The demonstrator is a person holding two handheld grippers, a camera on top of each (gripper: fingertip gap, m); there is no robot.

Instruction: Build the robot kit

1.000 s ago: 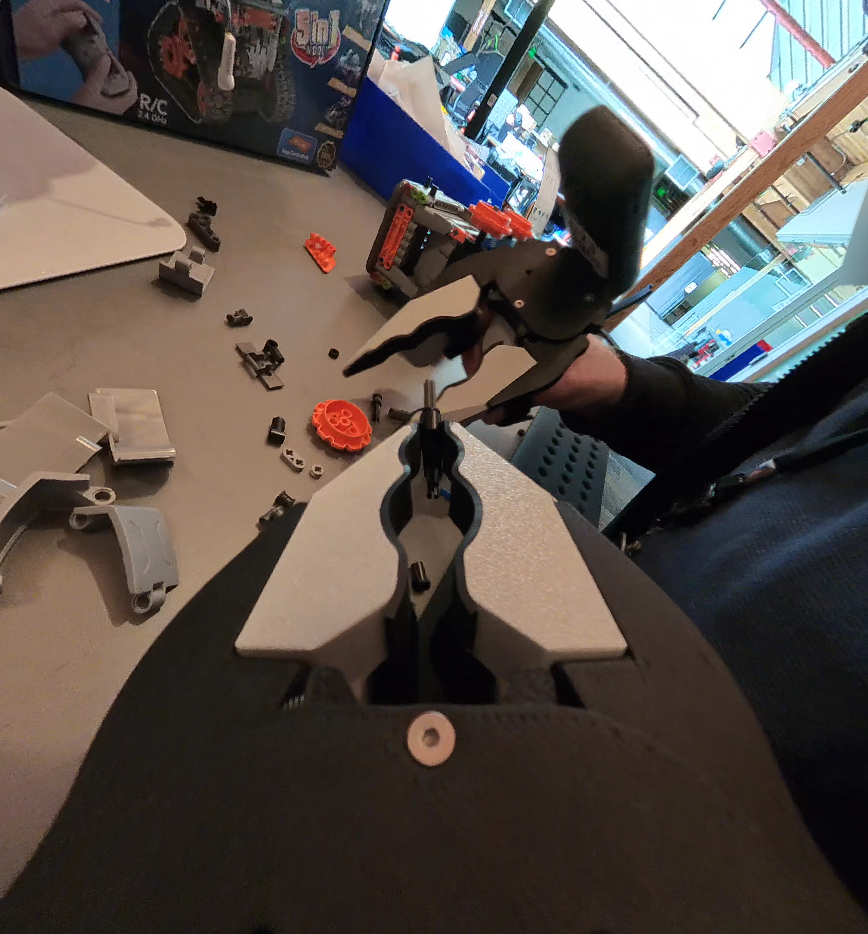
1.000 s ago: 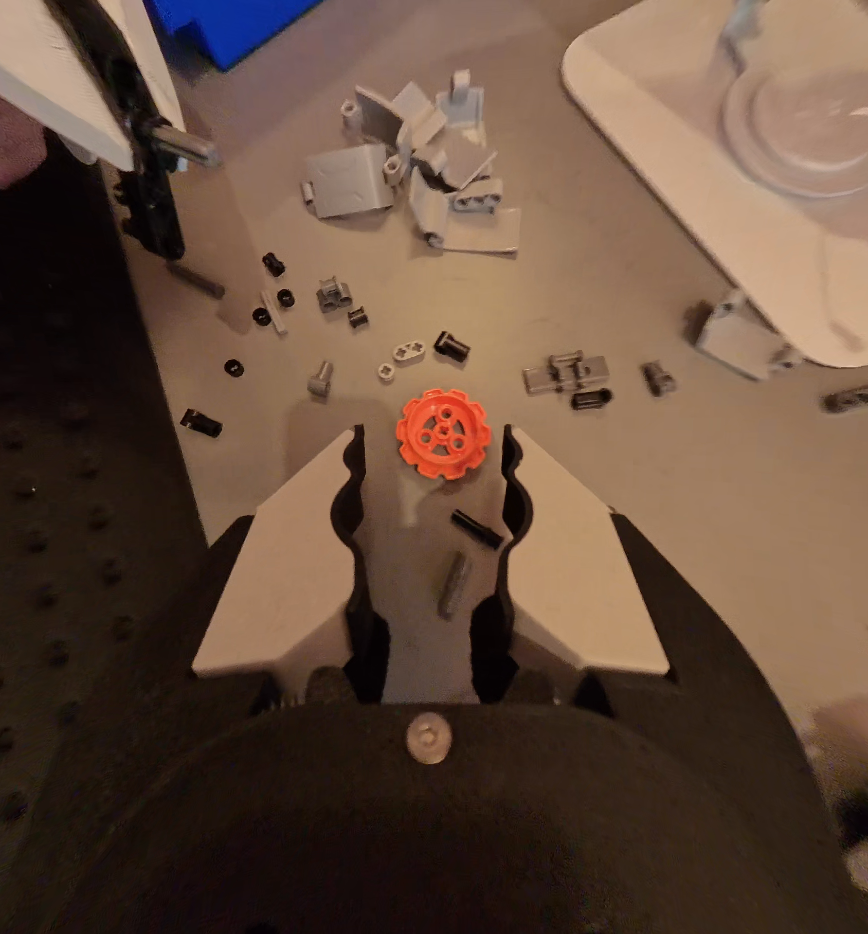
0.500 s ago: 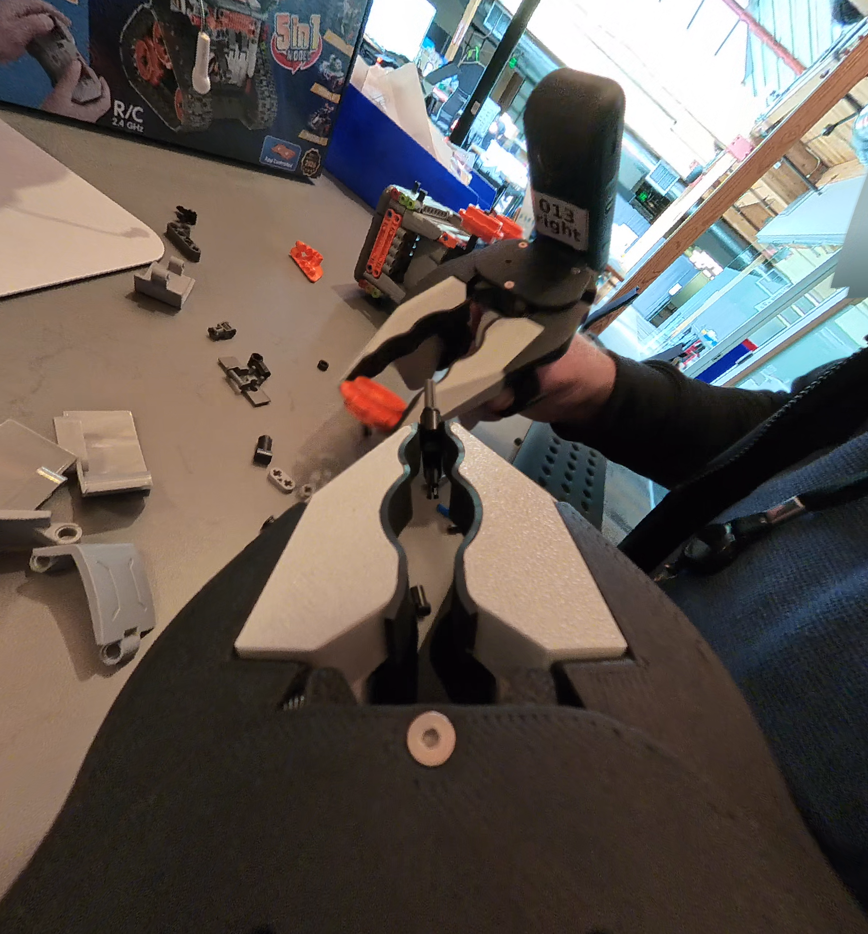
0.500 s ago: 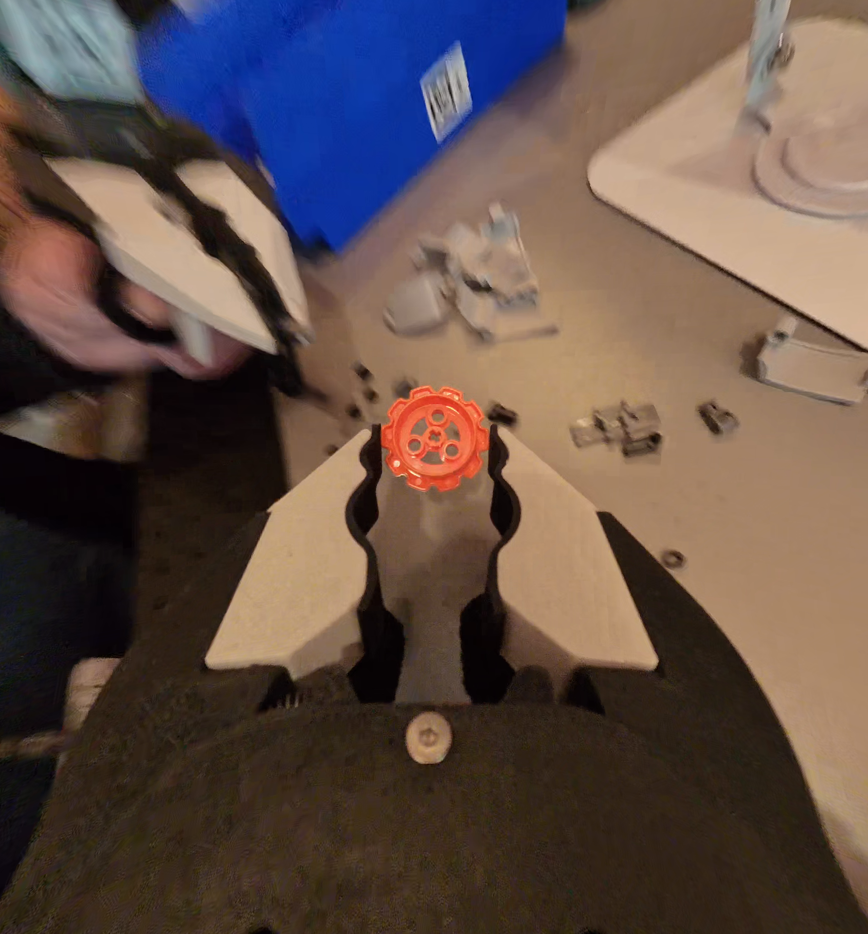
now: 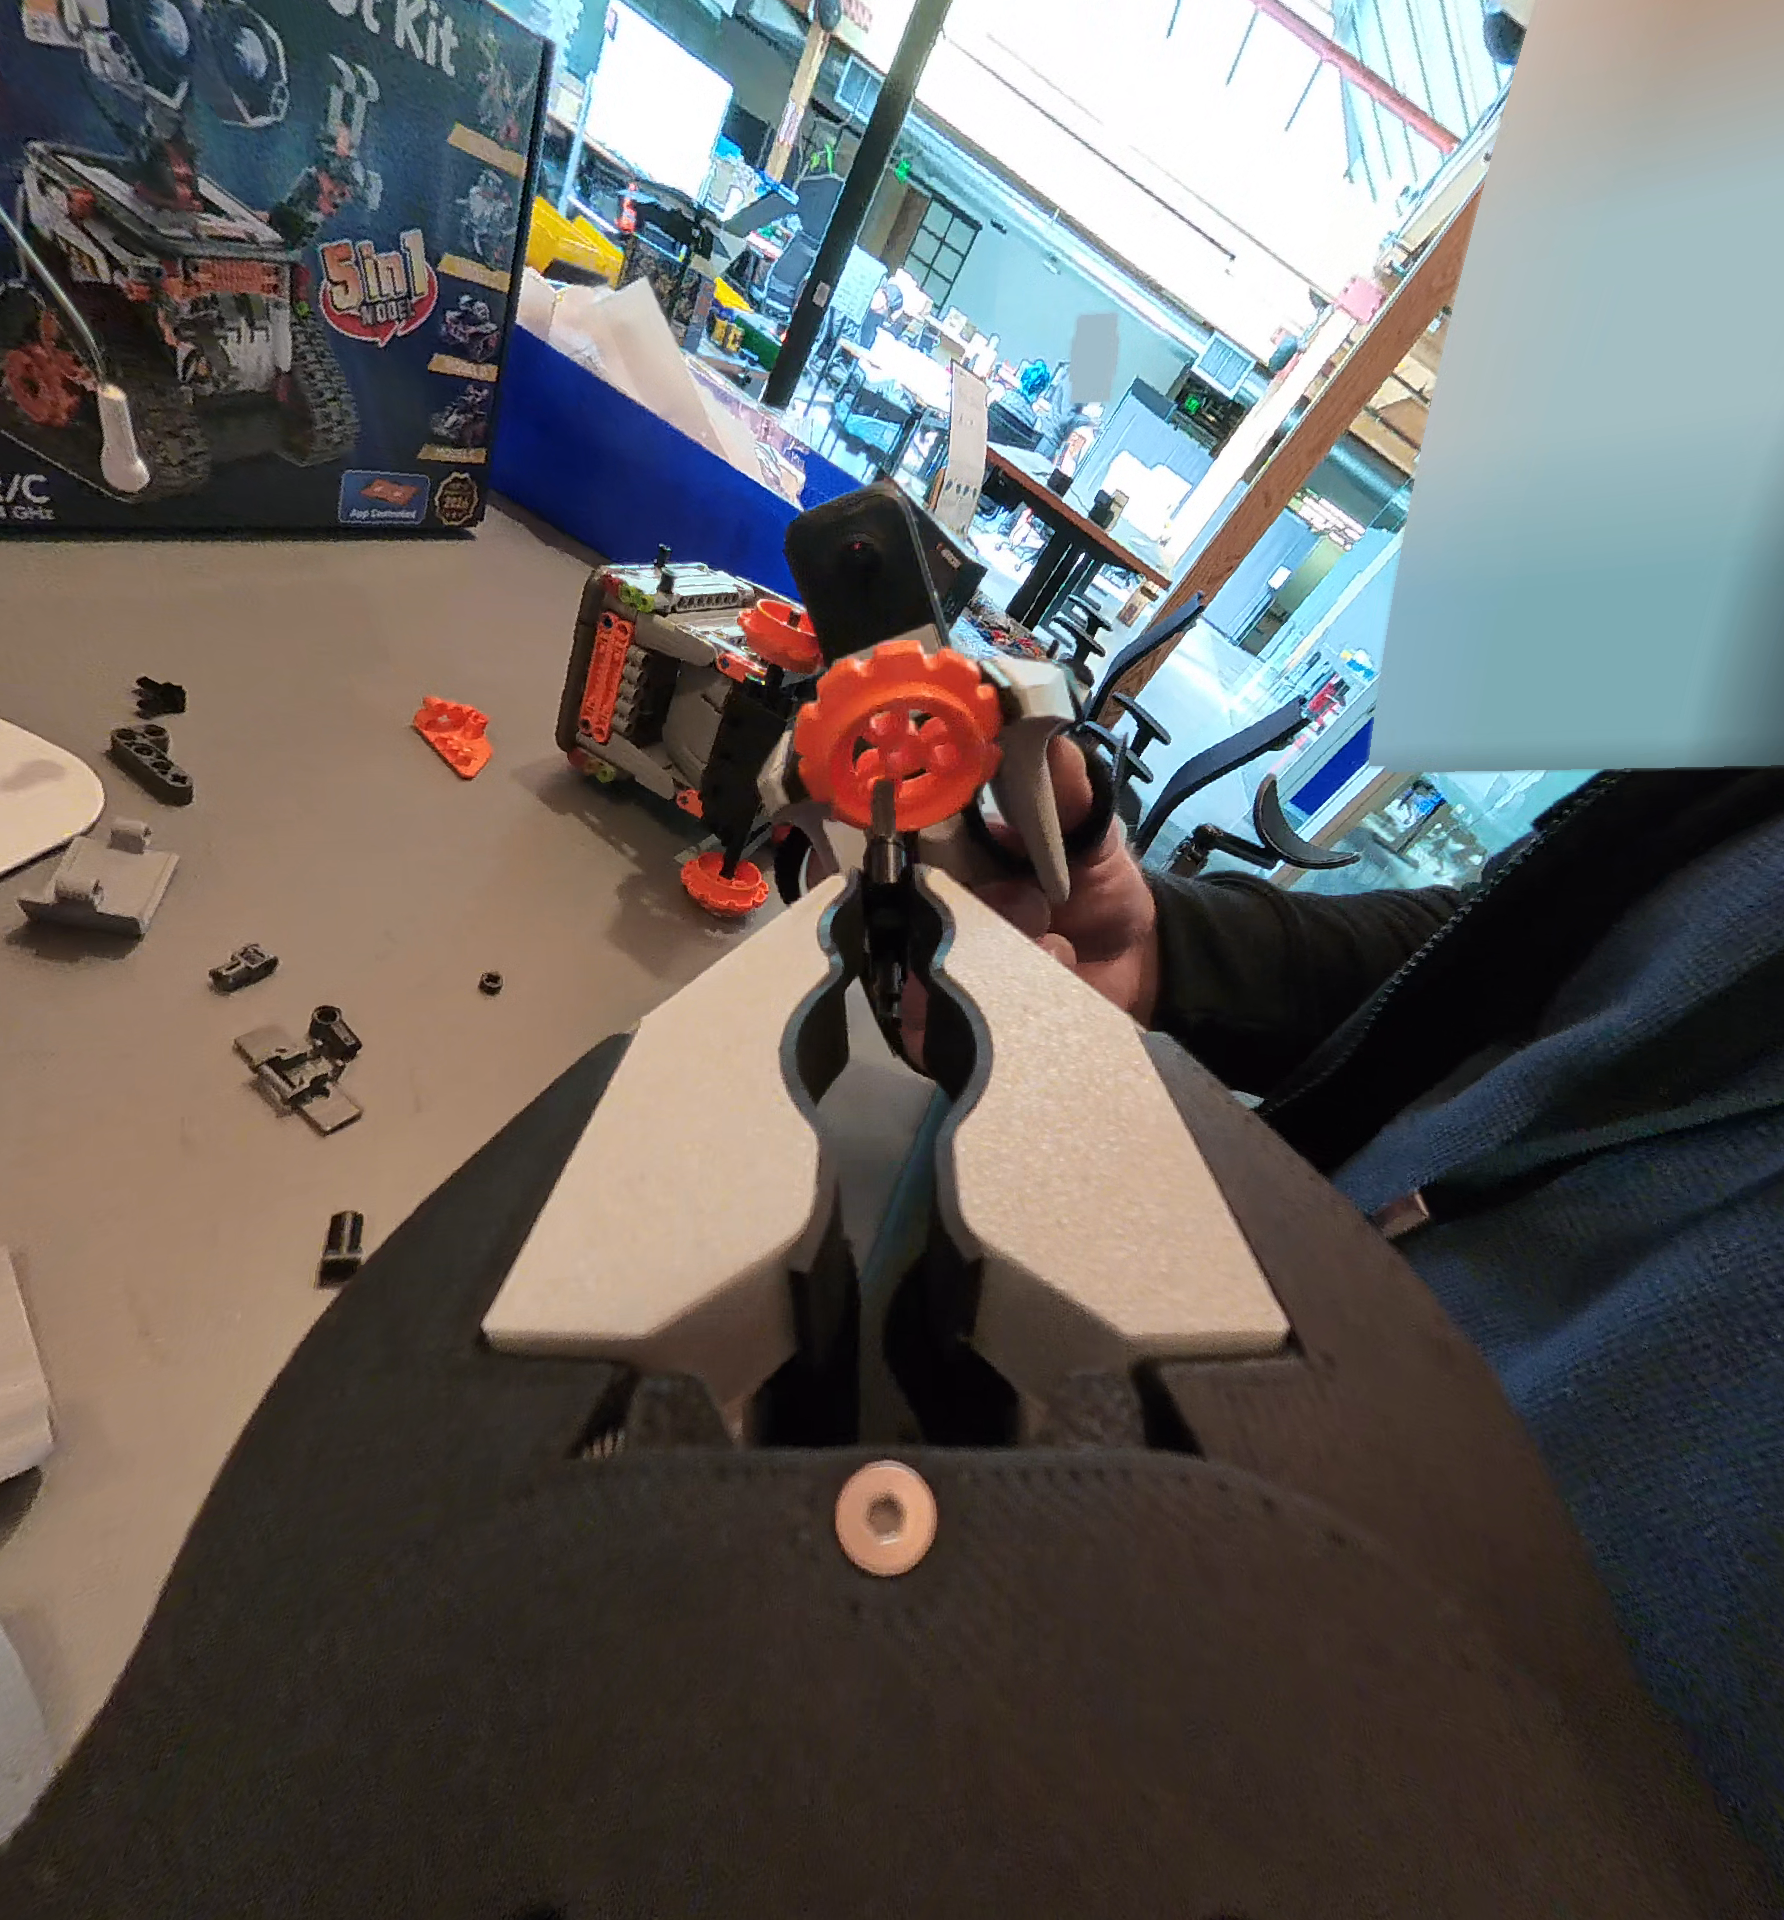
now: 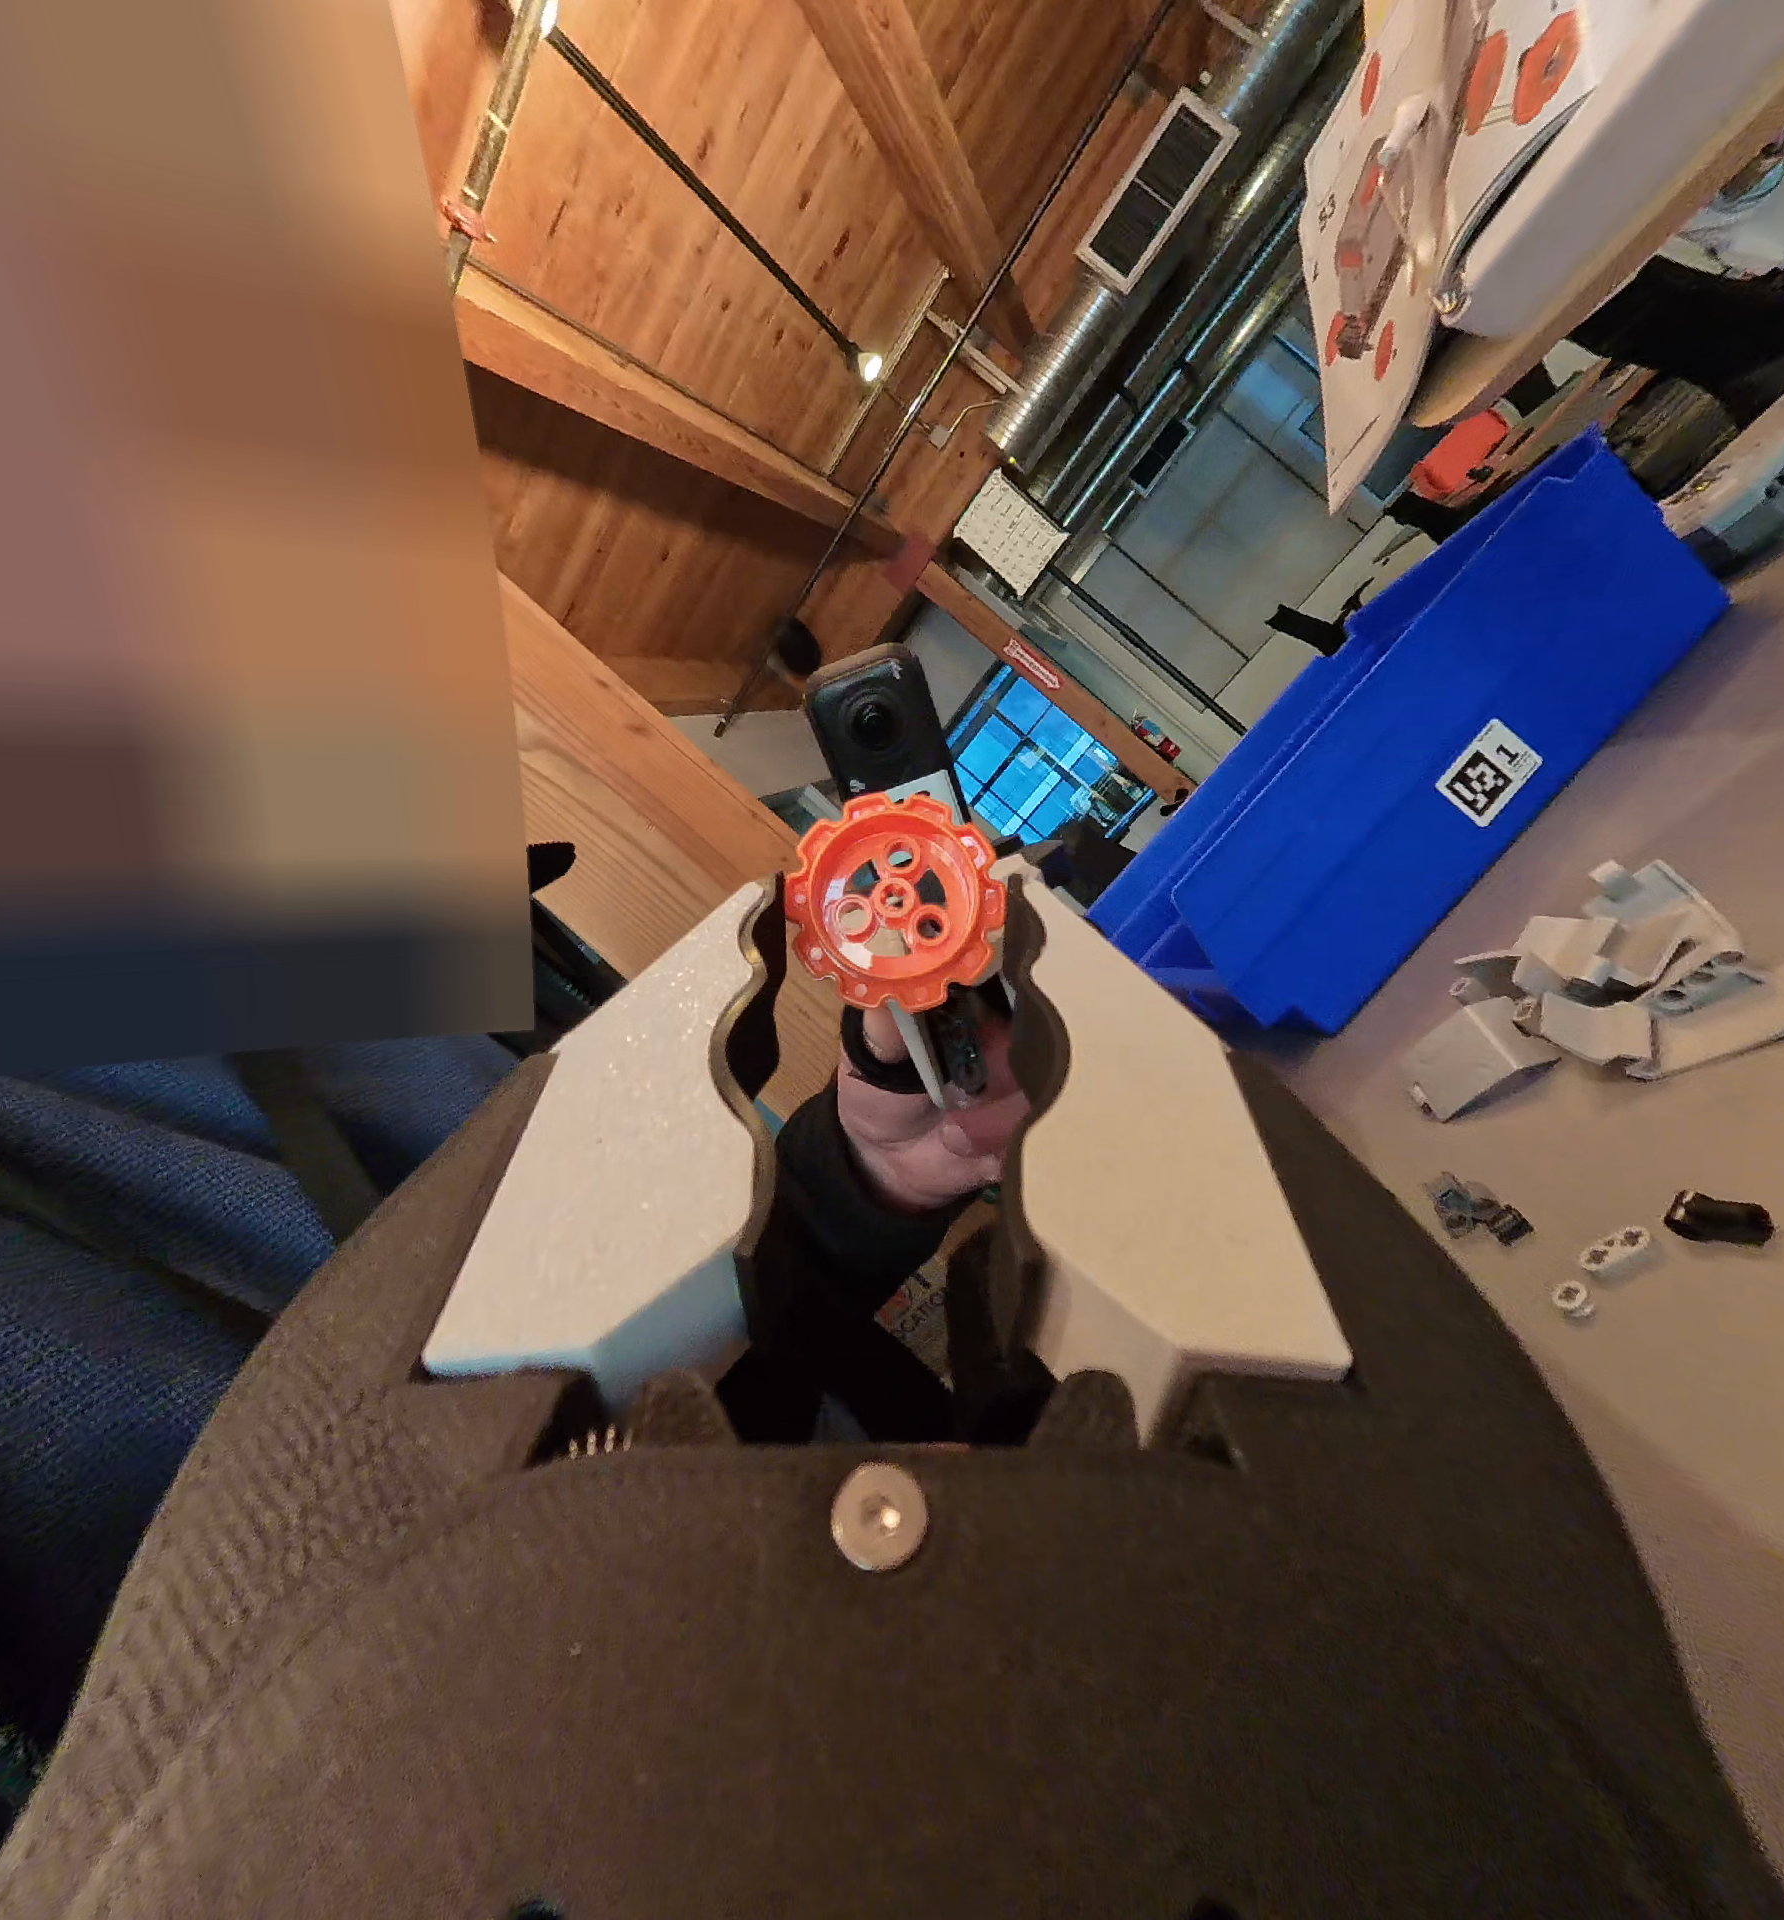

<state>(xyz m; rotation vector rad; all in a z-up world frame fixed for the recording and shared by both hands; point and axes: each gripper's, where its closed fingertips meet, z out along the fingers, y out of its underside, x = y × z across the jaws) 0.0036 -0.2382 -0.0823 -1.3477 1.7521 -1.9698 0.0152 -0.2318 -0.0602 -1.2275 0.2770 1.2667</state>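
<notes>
While my left gripper (image 5: 886, 894) pinches a black pin (image 5: 883, 935) with a grey axle tip, the orange gear (image 5: 898, 736) sits right at that tip, held up off the table (image 5: 244, 935) near the half-built model (image 5: 659, 696). From the right wrist, my right gripper (image 6: 893, 920) is clamped on the gear (image 6: 888, 914), with the left gripper (image 6: 945, 1029) just behind it, the blue bin (image 6: 1407, 779) and grey parts (image 6: 1594, 987) off to the side.
</notes>
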